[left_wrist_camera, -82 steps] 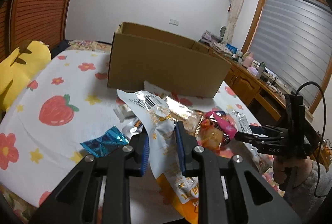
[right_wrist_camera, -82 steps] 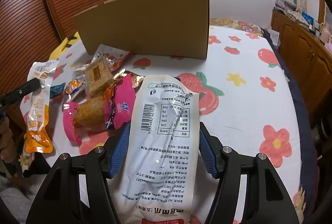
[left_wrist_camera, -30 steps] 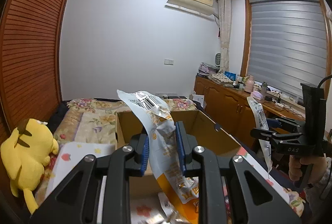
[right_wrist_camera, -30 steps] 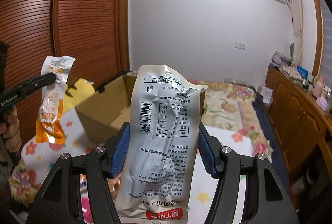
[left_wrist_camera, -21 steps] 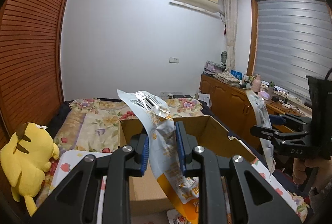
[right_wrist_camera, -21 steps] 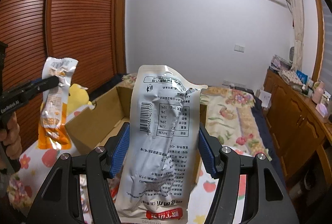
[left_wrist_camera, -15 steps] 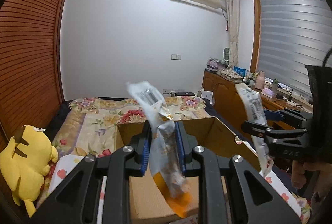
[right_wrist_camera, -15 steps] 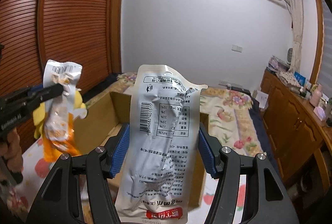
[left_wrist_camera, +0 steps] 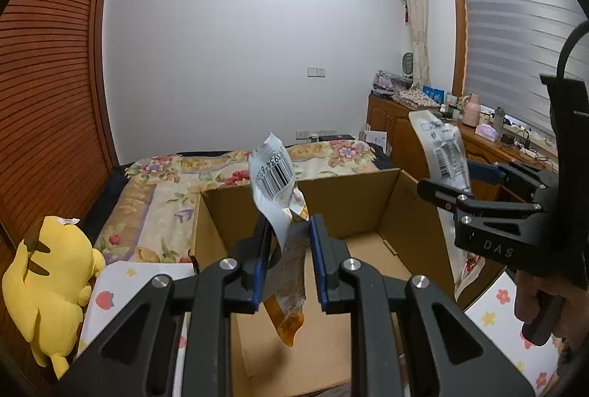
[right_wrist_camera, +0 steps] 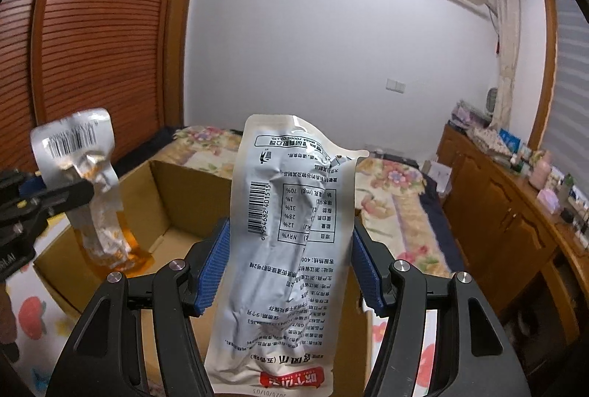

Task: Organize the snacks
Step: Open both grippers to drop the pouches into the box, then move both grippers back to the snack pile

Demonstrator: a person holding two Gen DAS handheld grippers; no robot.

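Note:
My left gripper [left_wrist_camera: 288, 242] hangs over the open cardboard box [left_wrist_camera: 353, 213]. Its jaws stand apart and the orange-and-silver snack packet [left_wrist_camera: 283, 213] sits loosely between them, tilted, its orange end low over the box floor. The same packet [right_wrist_camera: 92, 198] shows in the right wrist view beside the left gripper's finger [right_wrist_camera: 59, 198]. My right gripper [right_wrist_camera: 289, 268] is shut on a long white snack pouch [right_wrist_camera: 291, 250], held upright over the box [right_wrist_camera: 176, 191]. That pouch [left_wrist_camera: 443, 154] also shows in the left wrist view at the box's right wall.
The box stands on a bed with a strawberry-and-flower sheet [left_wrist_camera: 121, 283]. A yellow plush toy [left_wrist_camera: 48, 283] lies at the left. Wooden cabinets [right_wrist_camera: 515, 231] with small items run along the right wall. Slatted wooden doors [right_wrist_camera: 95, 40] are at the left.
Both grippers rose from the snack pile and moved over the box. The left jaws have just opened and the orange packet is slipping and twisting downward. The right still grips its pouch.

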